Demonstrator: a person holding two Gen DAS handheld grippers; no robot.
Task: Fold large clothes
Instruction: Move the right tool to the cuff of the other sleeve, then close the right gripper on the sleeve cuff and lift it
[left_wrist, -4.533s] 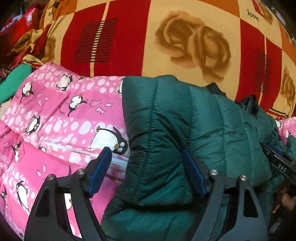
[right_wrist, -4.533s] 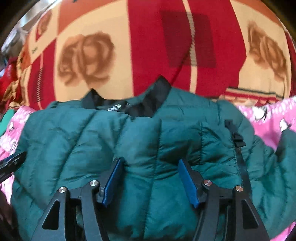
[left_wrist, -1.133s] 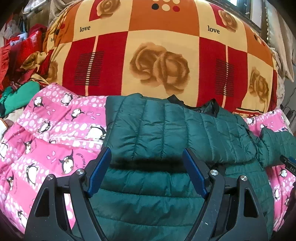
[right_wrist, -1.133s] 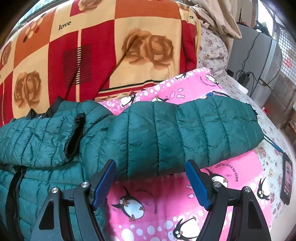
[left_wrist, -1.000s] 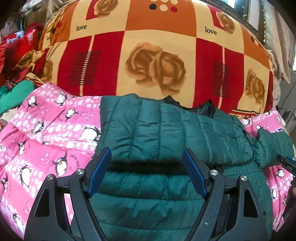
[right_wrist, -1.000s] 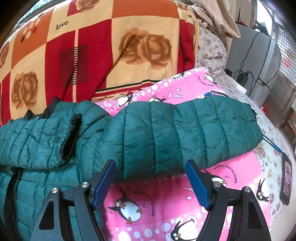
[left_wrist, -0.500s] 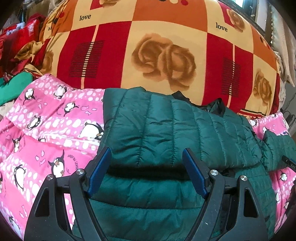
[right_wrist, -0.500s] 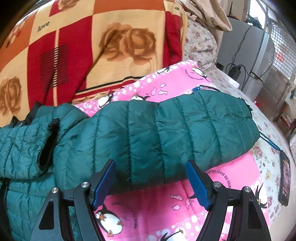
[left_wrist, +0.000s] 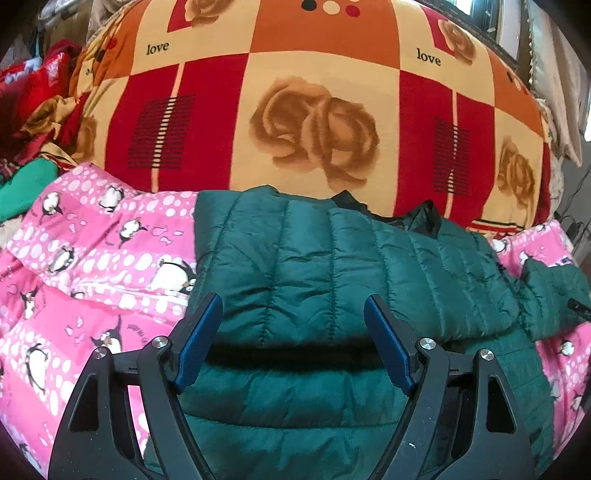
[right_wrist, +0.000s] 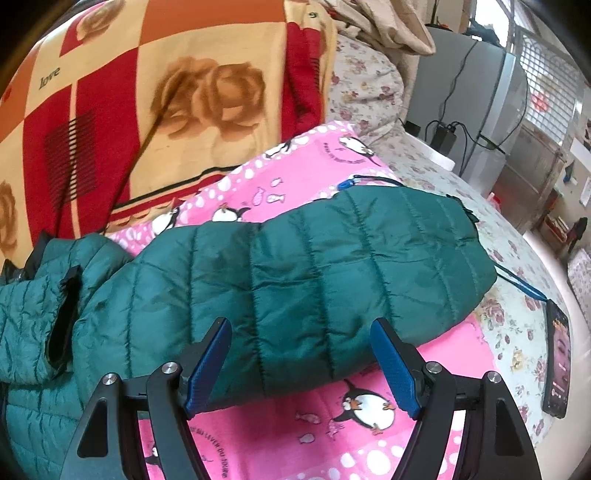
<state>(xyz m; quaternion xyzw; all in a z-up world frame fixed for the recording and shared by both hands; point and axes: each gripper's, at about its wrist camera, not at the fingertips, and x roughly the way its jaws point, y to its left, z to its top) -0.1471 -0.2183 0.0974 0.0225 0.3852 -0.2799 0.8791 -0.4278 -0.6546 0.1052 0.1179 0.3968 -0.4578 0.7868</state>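
Jacket (left_wrist: 332, 266) sleeve (right_wrist: 314, 273) now lies nearer the right gripper (right_wrist: 301, 363) than before. Left gripper (left_wrist: 293, 339) stays put; both jaws gape, gripping nothing

A lived-in bedroom at home. Beneath the jaws spreads a pink penguin quilt (right_wrist: 295, 173); beyond them a rose-patterned blanket (left_wrist: 314, 122) printed "love" is heaped up. Right of the jaws lie a floral bedsheet (right_wrist: 517, 332) and a phone (right_wrist: 557, 362), with a barred window (right_wrist: 546, 92) farther off.

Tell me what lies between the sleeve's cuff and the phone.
In the right wrist view: floral sheet crossed by a blue cord, between the cuff and the phone.
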